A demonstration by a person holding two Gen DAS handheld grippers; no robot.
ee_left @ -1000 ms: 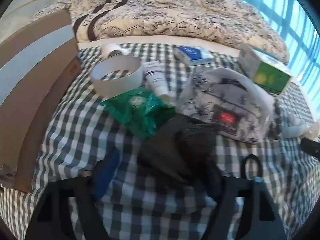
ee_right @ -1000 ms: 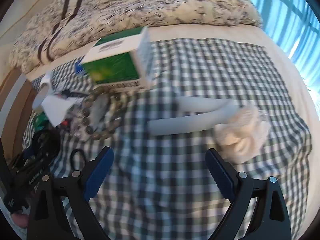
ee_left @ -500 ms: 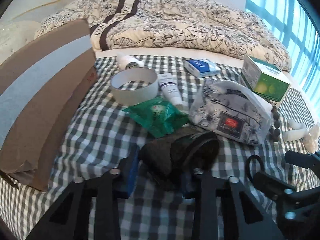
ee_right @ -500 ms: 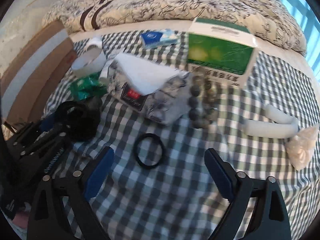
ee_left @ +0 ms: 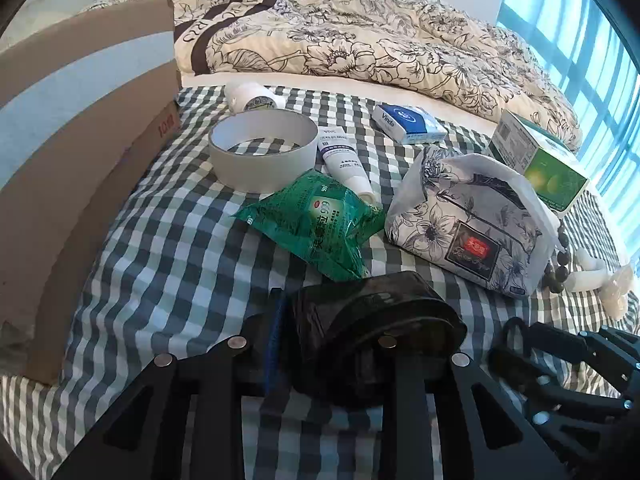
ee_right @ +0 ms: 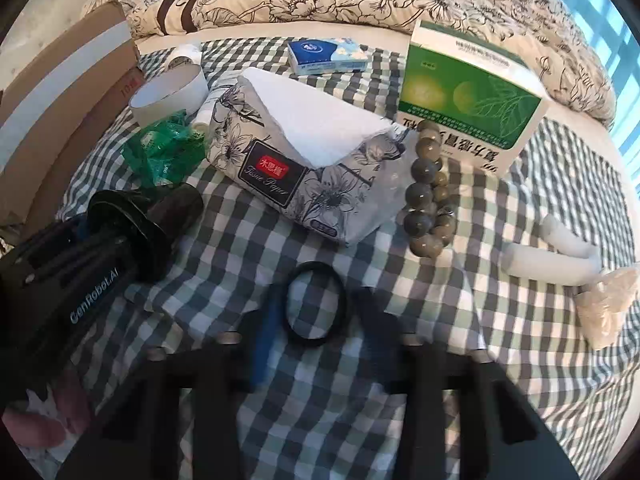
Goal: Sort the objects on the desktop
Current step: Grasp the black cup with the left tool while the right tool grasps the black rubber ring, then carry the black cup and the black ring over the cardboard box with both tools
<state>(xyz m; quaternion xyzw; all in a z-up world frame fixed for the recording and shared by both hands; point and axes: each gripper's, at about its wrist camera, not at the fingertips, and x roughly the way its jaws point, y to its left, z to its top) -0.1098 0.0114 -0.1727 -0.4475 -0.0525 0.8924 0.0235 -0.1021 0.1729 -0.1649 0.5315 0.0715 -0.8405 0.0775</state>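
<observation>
My left gripper (ee_left: 330, 328) is shut on a black roll (ee_left: 372, 308), low over the checked cloth (ee_left: 168, 248). The right wrist view shows the same roll (ee_right: 176, 204) at the far left in that gripper. A black hair band (ee_right: 342, 304) lies flat and round on the cloth. My right gripper (ee_right: 316, 316) straddles it with the fingers drawn in close on either side. I see no squeeze on the band. The floral tissue pack (ee_right: 296, 152) sits just beyond the band.
Behind lie a green pouch (ee_left: 316, 224), a white tape ring (ee_left: 262, 152), a cream tube (ee_left: 344, 160), a blue tissue packet (ee_left: 408, 122), a green box (ee_right: 468, 96), a bead bracelet (ee_right: 428, 192) and white tubes (ee_right: 548, 264). A cardboard box (ee_left: 80, 140) stands left; a duvet (ee_left: 340, 32) lies behind.
My left gripper has shut on the black roll. My right gripper swung left from the white tubes to the hair band, moved down over it and narrowed from wide open.
</observation>
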